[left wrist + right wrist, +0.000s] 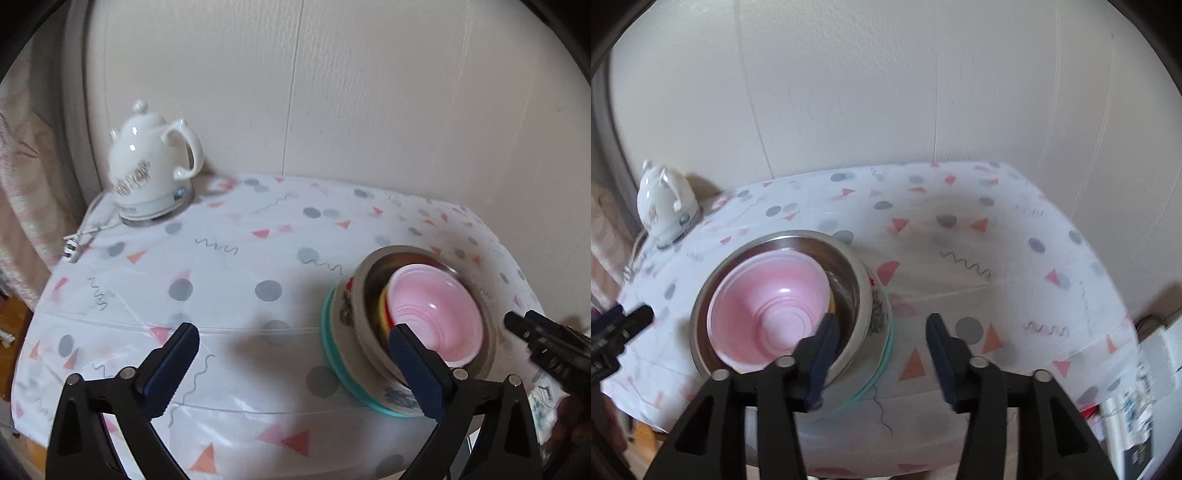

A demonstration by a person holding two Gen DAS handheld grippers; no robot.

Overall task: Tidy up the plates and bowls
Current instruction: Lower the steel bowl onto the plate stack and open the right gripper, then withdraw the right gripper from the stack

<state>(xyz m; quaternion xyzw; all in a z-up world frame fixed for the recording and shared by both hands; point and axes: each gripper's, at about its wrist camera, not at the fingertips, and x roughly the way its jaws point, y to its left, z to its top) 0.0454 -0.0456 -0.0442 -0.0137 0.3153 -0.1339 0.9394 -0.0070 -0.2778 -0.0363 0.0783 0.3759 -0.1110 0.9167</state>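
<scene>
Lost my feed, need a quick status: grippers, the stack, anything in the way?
Both hand-held grippers, left and right, open, empty. Pink bowl nested in steel bowl, stack on tablecloth. Kettle far corner, clear.

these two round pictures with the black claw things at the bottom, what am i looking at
Each picture comes from a wide-angle camera on a hand-held gripper, one per hand, looking along its two fingers. The left gripper and right gripper are both open and hold nothing. On the patterned tablecloth stands a nested stack: a pink bowl inside a steel bowl, over a flowered bowl and teal plates. A white kettle stands in the far left corner.
</scene>
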